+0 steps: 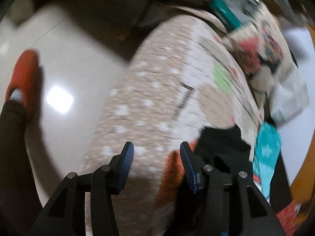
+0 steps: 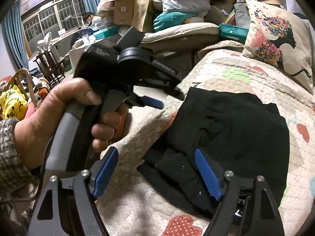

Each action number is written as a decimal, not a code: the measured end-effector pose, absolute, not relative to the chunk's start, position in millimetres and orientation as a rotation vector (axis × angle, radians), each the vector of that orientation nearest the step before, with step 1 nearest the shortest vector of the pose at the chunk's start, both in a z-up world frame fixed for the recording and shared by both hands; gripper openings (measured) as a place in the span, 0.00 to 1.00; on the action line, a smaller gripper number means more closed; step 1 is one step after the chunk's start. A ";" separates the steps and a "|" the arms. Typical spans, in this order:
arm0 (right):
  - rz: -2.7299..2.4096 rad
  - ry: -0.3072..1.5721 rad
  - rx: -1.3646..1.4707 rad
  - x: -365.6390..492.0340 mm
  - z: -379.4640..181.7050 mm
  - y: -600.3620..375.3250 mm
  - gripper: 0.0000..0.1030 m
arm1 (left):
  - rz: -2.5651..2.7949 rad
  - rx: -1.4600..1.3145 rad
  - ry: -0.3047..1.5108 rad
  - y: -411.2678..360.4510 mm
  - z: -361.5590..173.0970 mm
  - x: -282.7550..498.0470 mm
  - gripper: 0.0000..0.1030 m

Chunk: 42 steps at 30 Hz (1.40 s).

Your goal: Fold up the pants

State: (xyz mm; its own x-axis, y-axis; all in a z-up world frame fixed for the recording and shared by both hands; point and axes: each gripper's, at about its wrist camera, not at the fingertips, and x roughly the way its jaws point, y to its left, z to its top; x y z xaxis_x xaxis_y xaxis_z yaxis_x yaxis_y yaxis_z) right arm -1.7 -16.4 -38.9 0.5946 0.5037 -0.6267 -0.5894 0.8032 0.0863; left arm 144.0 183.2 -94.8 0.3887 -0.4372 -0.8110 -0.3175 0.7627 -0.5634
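Note:
The black pants lie folded in a compact pile on the patchwork quilt. In the blurred left wrist view only a corner of the pants shows, to the right of my fingers. My left gripper is open and empty, over the quilt's left edge, apart from the pants. It also shows in the right wrist view, held in a hand to the left of the pile. My right gripper is open and empty just above the pile's near left edge.
A printed cushion leans at the back of the quilt. Boxes, bags and a teal case are piled behind it. A glossy floor and an orange slipper lie left of the quilt. A teal cloth lies right of the pants.

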 end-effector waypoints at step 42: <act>0.098 0.773 -0.176 152.4 -20.4 -146.6 0.81 | -0.229 -0.384 1.138 86.0 -56.2 147.4 0.31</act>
